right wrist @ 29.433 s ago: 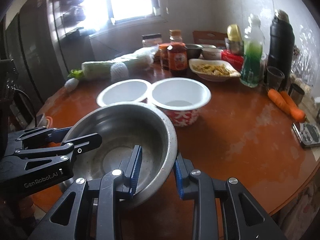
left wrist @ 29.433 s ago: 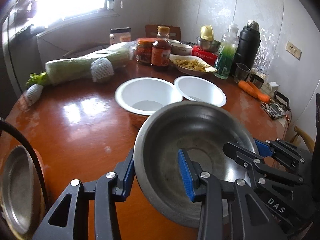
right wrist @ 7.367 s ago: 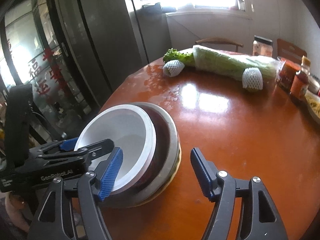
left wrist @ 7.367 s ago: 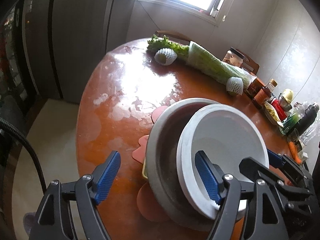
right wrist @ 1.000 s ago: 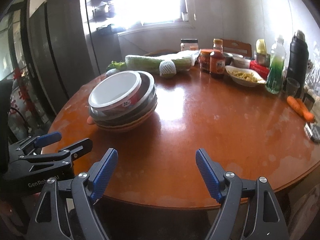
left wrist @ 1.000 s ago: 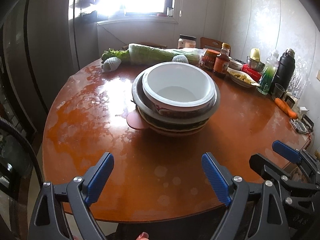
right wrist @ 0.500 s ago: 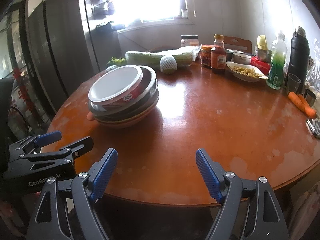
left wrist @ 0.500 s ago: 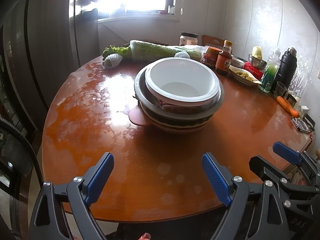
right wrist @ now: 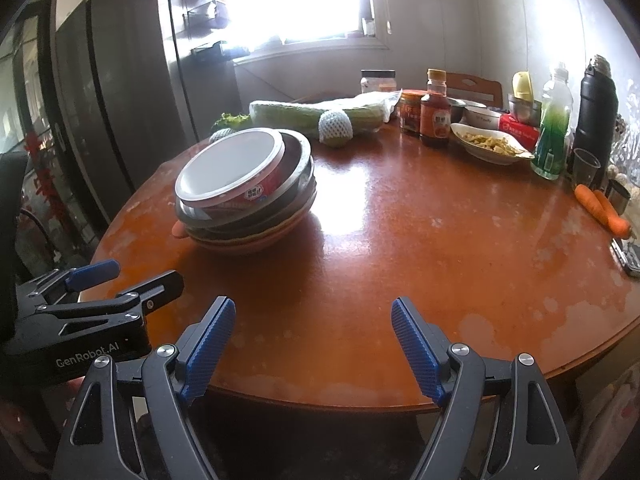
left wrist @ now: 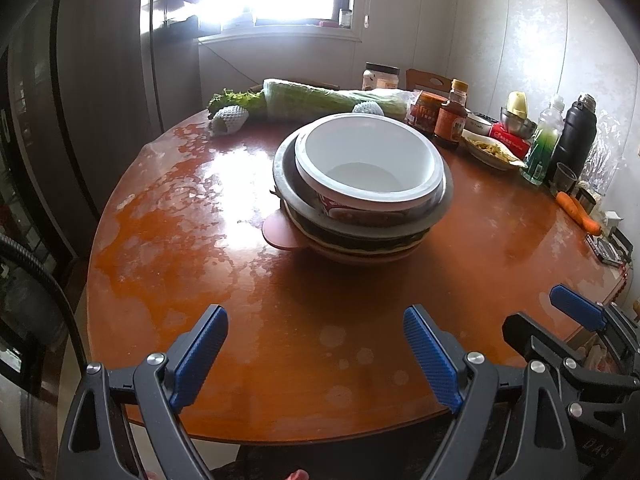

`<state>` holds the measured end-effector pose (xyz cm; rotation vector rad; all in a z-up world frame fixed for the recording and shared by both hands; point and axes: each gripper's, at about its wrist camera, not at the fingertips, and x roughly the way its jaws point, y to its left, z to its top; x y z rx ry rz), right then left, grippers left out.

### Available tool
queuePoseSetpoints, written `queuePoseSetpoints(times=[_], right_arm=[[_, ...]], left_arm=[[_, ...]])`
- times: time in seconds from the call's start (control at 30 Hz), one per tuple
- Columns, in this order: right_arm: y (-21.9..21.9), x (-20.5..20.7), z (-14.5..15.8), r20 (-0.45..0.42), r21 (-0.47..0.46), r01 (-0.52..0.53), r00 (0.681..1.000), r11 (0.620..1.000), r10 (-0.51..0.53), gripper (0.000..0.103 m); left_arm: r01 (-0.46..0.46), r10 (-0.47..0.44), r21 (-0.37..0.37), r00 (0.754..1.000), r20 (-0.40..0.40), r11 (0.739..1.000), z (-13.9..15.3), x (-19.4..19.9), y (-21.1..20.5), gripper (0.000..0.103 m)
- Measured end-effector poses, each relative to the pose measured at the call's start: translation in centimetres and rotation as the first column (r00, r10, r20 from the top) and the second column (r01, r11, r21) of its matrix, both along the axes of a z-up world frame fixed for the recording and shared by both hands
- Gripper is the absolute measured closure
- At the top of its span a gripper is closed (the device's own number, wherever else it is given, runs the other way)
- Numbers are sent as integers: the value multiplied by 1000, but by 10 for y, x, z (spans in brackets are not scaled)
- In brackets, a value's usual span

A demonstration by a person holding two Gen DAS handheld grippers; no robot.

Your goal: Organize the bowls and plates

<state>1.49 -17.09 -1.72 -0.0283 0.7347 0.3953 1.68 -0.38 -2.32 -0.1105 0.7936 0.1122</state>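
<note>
Stack (left wrist: 362,204): white bowl (left wrist: 366,162) nested in a metal bowl on plates, so the dishes take one spot on the table (left wrist: 280,320).
Left gripper (left wrist: 314,354): jaws wide, holding nothing, well short of the stack.
Right gripper (right wrist: 314,350): wide apart, empty, to the stack's right.
Judgement: sorting looks finished.

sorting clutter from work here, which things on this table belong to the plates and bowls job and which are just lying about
Job: white bowl, steel bowl under it, plates at the bottom of the stack.

Lying about: cabbage, sauce bottle, carrots, black flask, dish of food.
</note>
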Motion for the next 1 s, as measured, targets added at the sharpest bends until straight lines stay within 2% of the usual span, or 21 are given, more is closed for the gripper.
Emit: queuePoseSetpoints(times=[1.0], right_arm=[[1, 5, -10, -26, -20, -10, 1000, 1000, 10, 21]], left_arm=[[-13, 13, 12, 1000, -14, 1000, -6, 6, 3, 14]])
